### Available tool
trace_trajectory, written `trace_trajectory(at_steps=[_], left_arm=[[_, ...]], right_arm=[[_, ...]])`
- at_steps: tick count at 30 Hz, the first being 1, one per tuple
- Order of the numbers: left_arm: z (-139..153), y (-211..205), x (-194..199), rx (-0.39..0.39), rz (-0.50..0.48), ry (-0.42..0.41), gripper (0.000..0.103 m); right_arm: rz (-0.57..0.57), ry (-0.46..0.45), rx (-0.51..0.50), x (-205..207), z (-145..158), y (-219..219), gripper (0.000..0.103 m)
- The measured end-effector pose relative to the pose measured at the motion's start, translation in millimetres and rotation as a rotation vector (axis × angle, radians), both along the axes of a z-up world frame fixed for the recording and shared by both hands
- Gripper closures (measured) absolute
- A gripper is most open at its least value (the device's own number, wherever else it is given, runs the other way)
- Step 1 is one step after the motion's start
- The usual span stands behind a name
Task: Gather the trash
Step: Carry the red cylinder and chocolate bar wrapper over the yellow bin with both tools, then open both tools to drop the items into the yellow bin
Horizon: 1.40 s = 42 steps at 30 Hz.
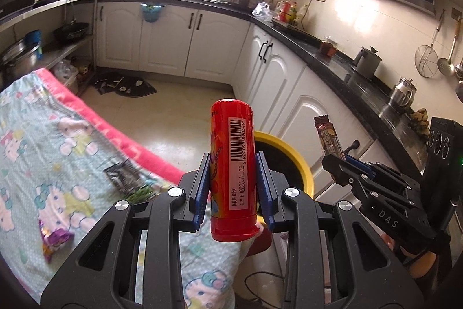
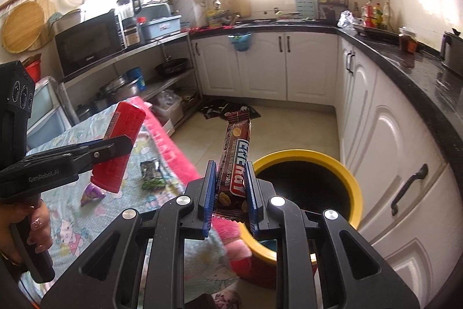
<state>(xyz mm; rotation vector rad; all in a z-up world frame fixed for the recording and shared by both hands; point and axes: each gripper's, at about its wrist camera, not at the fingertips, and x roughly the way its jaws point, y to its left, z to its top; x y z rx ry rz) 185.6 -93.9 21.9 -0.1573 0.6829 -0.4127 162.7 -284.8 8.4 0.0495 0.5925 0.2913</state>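
My left gripper (image 1: 233, 187) is shut on a red candy tube (image 1: 232, 164) with a barcode, held upright over the table's edge next to the yellow-rimmed bin (image 1: 301, 161). My right gripper (image 2: 231, 193) is shut on a brown snack-bar wrapper (image 2: 234, 161), held at the bin's near rim (image 2: 356, 193). The tube (image 2: 121, 146) and left gripper (image 2: 115, 148) show at left in the right wrist view; the wrapper (image 1: 328, 135) and right gripper (image 1: 341, 161) show at right in the left wrist view. A black-green packet (image 1: 127, 178) and a purple wrapper (image 1: 53, 239) lie on the table.
The table carries a Hello Kitty cloth with a pink border (image 1: 121, 135). White cabinets (image 2: 390, 135) under a black counter (image 2: 419, 71) run along the right and back. A metal shelf with a microwave (image 2: 89, 45) and pots stands at left. A dark mat (image 1: 124, 83) lies on the floor.
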Motion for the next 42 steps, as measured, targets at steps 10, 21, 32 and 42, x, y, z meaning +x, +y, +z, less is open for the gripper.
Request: trace_trajectory(at_steps=[10, 21, 32, 42], left_arm=[[4, -37, 21, -0.004, -0.072, -0.009, 0.079], [-22, -83, 55, 0.018, -0.137, 0.038, 0.079], [-67, -107, 88, 0.046, -0.158, 0.127, 0.079], [-105, -113, 107, 0.056, -0.167, 0.212, 0.079]], right_arm=[[-0.084, -0.009, 0.019, 8, 2, -35, 0.084], [-0.159, 0.047, 0.035, 30, -25, -70, 0.084], [-0.193, 0.141, 0.025, 59, -68, -88, 0.084], [-0.187, 0.237, 0.012, 80, -108, -89, 0.082]])
